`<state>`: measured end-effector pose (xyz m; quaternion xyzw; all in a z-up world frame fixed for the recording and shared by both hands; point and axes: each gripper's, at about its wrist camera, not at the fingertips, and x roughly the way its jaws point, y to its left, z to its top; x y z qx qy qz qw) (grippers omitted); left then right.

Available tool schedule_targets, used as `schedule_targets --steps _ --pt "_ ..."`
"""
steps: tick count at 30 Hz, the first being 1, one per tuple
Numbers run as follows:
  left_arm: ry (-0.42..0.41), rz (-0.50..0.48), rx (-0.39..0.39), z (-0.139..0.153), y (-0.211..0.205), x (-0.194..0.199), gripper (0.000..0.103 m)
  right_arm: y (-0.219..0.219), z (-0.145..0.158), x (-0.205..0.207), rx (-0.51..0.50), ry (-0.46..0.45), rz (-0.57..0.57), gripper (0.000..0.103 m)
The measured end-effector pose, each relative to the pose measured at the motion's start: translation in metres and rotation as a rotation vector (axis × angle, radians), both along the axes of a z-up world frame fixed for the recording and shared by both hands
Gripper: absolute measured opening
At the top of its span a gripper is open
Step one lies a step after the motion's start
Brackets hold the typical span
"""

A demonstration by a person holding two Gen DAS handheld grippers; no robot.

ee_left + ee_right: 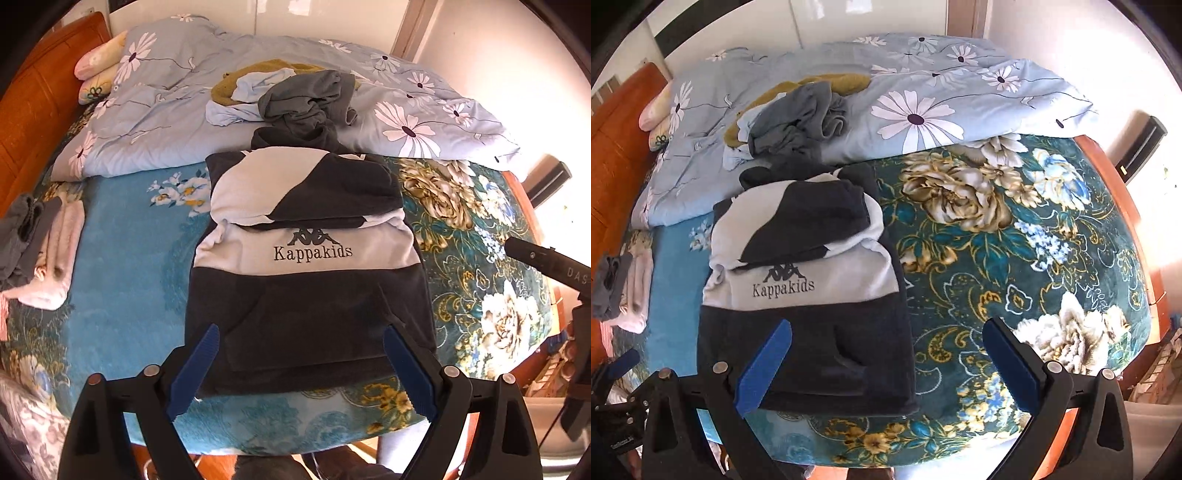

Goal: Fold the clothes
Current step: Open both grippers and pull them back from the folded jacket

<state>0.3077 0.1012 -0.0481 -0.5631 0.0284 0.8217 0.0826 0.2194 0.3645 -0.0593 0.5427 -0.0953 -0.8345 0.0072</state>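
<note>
Two grippers' jaws wide apart, empty, hoodie (pixel 306 266) folded, unfolded clothes heap (pixel 288 96) behind

soft matt fleece hoodie (pixel 306 295) on plush floral blanket (pixel 122 258), glossy wooden headboard (pixel 33 110)

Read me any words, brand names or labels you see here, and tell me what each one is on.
"Kappakids": stitched under a logo on the pale band of the folded hoodie.
"DAS": partial white lettering on the right gripper, cut off at the left wrist view's edge.
Small print on the left gripper: too small to read.
</note>
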Motion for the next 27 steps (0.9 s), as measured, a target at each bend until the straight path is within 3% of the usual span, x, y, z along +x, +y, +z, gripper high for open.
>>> schedule_targets --steps 4,6,9,11,14,17,19,24,27 --pt "0.017 0.040 -0.004 0.008 0.001 0.006 0.095 0.007 0.007 0.009 0.005 0.055 0.025 0.103" --pt "0.041 0.065 -0.025 0.013 0.001 0.008 0.102 0.008 0.014 0.013 0.013 0.105 0.039 0.103" --pt "0.086 0.085 -0.064 0.018 0.000 0.012 0.103 0.010 0.019 0.020 -0.036 0.171 0.062 0.103" --pt "0.074 0.079 -0.074 0.016 -0.002 0.013 0.103 0.012 0.018 0.024 -0.069 0.187 0.073 0.103" --pt "0.021 0.070 -0.021 0.008 -0.009 0.012 0.103 0.016 0.012 0.032 -0.156 0.186 0.088 0.103" --pt "-0.009 0.077 0.052 -0.001 -0.018 0.014 0.103 0.022 -0.004 0.037 -0.221 0.139 0.065 0.103" --pt "-0.021 0.059 0.056 -0.009 -0.022 0.014 0.103 0.028 -0.020 0.042 -0.287 0.095 0.046 0.103" --pt "-0.036 0.021 -0.116 -0.035 -0.032 0.012 0.103 0.034 -0.063 0.055 -0.347 -0.041 0.049 0.103" --pt "-0.096 0.023 -0.144 -0.058 -0.049 0.008 0.103 0.035 -0.088 0.063 -0.374 -0.115 0.064 0.103"
